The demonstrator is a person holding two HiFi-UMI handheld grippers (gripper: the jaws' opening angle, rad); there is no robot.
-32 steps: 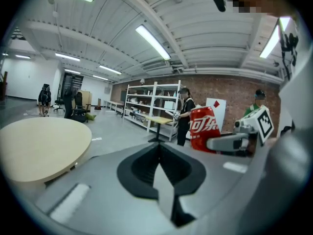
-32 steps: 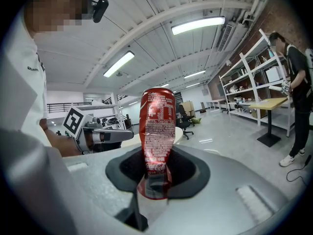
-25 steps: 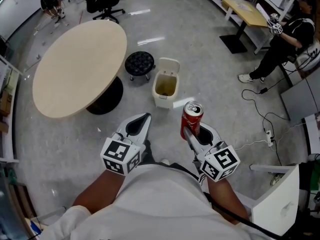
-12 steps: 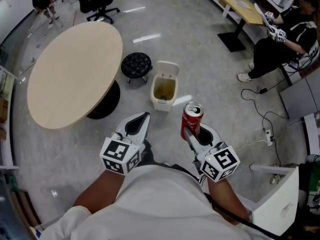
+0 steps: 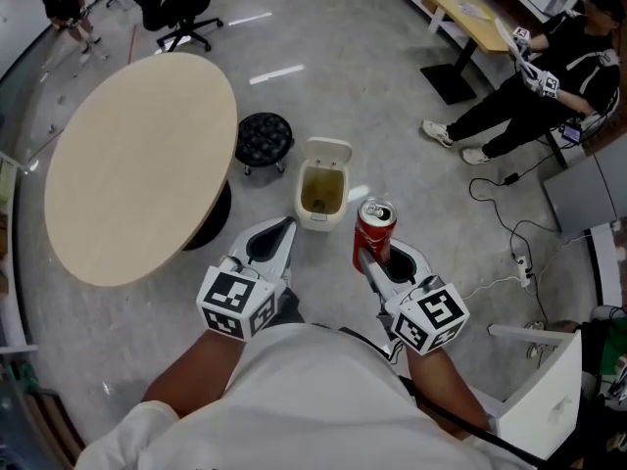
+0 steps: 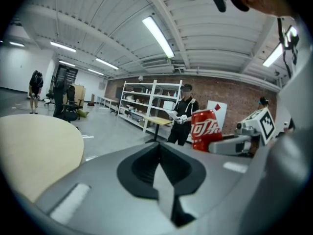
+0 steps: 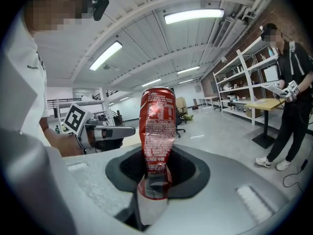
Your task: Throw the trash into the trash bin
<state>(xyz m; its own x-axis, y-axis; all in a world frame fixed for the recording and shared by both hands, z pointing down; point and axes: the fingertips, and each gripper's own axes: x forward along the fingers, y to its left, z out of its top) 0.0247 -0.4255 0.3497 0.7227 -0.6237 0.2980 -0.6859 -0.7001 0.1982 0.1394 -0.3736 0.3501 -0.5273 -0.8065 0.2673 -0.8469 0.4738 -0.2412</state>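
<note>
My right gripper (image 5: 367, 258) is shut on a red soda can (image 5: 373, 234), which stands upright and dented between the jaws (image 7: 157, 146). The same soda can (image 6: 210, 129) shows at the right of the left gripper view. My left gripper (image 5: 286, 227) is shut with nothing in it; its jaws meet (image 6: 161, 180). On the floor just ahead of both grippers stands a small cream trash bin (image 5: 322, 187) with its lid swung up and its inside showing. The can is carried in the air, nearer to me than the bin.
A large round beige table (image 5: 132, 160) fills the left. A black stool (image 5: 263, 137) stands beside the bin. A seated person (image 5: 534, 91) and a desk (image 5: 470, 13) are at the upper right. Cables (image 5: 509, 233) trail on the floor to the right.
The bin, stool and table have slid nearer and leftward in the head view. Both grippers keep their places in that view, the can still in the right one. The seated person stretched out a leg.
</note>
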